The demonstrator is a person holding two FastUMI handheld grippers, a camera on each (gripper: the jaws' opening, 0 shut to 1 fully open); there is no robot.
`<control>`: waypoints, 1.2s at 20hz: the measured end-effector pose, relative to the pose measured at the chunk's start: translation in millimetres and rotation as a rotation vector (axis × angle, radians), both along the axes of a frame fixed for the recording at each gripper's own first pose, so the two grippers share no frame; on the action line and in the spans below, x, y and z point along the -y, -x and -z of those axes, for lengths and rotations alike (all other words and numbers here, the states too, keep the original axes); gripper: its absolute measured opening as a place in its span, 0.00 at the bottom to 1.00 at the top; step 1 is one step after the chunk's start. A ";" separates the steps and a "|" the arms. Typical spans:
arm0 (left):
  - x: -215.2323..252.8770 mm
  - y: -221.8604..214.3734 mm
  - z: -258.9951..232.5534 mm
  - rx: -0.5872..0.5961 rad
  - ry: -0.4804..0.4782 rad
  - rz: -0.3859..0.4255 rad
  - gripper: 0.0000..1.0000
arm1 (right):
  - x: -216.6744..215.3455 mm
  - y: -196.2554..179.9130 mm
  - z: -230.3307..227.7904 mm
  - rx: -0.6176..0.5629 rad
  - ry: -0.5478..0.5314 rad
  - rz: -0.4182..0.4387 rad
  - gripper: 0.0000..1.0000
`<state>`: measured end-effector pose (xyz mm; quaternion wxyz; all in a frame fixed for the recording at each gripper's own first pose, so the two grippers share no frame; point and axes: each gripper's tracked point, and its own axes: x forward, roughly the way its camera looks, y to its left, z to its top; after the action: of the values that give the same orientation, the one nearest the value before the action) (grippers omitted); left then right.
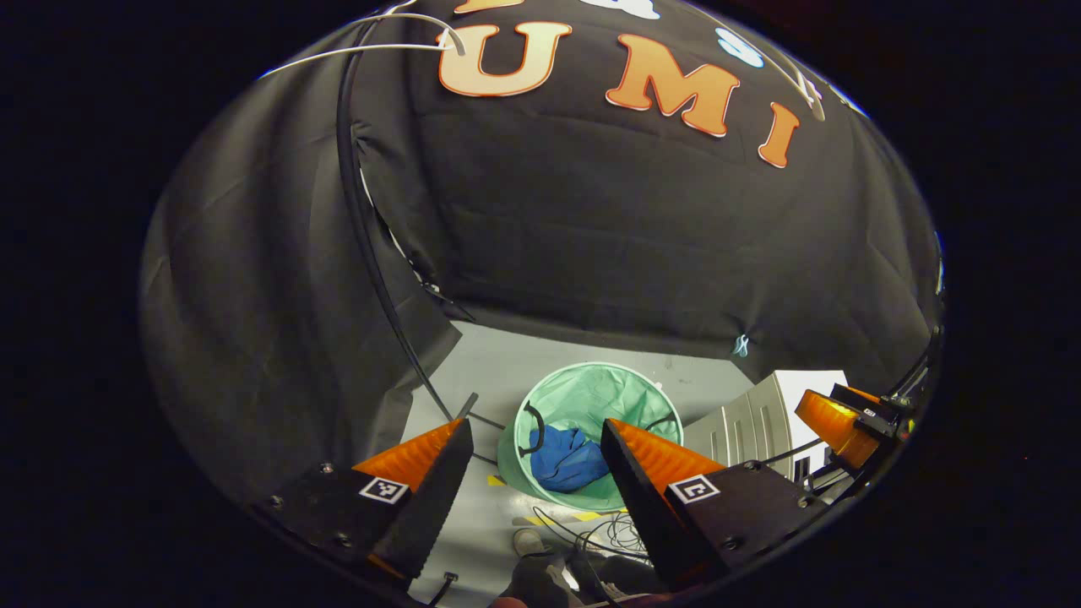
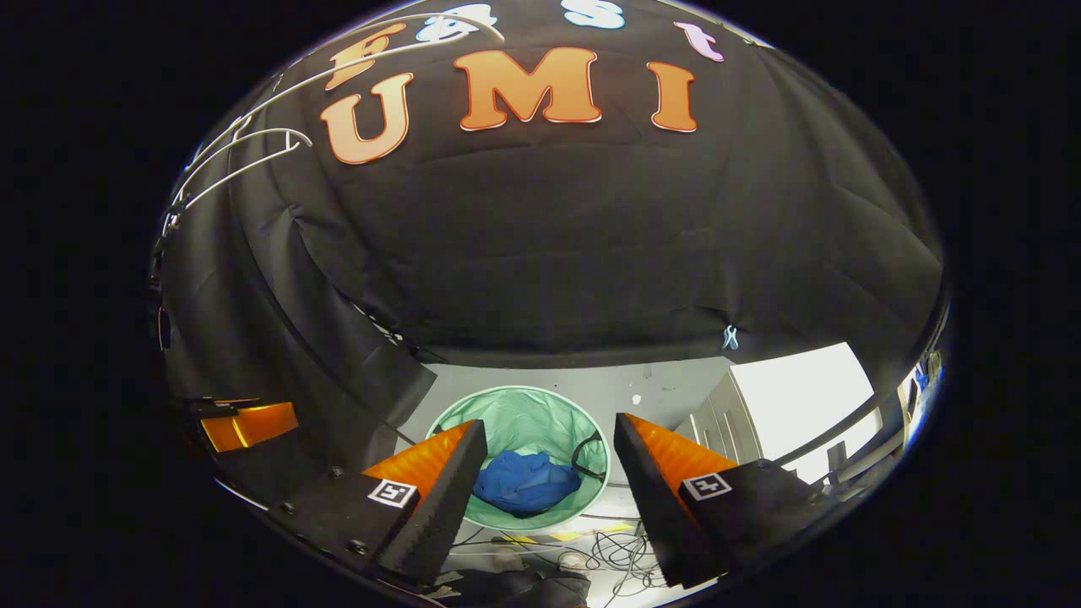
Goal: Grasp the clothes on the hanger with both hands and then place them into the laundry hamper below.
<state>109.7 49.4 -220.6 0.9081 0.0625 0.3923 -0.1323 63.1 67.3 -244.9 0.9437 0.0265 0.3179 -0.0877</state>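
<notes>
Left gripper view: blue clothes (image 1: 567,458) inside green hamper (image 1: 591,393) at 6 o'clock; left gripper (image 1: 534,460), right gripper (image 2: 547,463) both spread, empty. Risk: light hamper tipping if bumped.

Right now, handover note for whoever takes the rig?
Left tongs: open, holding nothing, above the hamper.
Right tongs: open, holding nothing, also above it.
Blue clothes lie bunched inside the green laundry hamper on the floor. White hanger hangs bare at upper left.
Done: clothes off the hanger and dropped in.
Left: nothing obvious; check no fabric hangs over the rim.
</notes>
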 end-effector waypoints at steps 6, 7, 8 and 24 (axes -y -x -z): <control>-15.4 -1.4 -46.3 0.116 0.024 -0.008 0.97 | 3.5 7.2 -28.5 0.061 0.014 0.039 0.99; -15.6 -0.6 -49.6 0.136 0.029 -0.015 0.97 | 4.6 9.4 -32.8 0.071 0.017 0.045 0.99; -15.6 1.0 -53.0 0.150 0.038 -0.021 0.97 | 5.6 13.3 -40.1 0.083 0.018 0.055 0.99; -15.1 15.7 -214.3 0.603 0.184 0.006 0.96 | 30.3 41.4 -209.1 0.444 0.125 0.109 0.98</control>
<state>94.0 64.5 -6.3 0.9850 0.0178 0.0917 -0.1454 21.7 37.0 -35.8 0.9841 0.0038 0.0944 -0.1502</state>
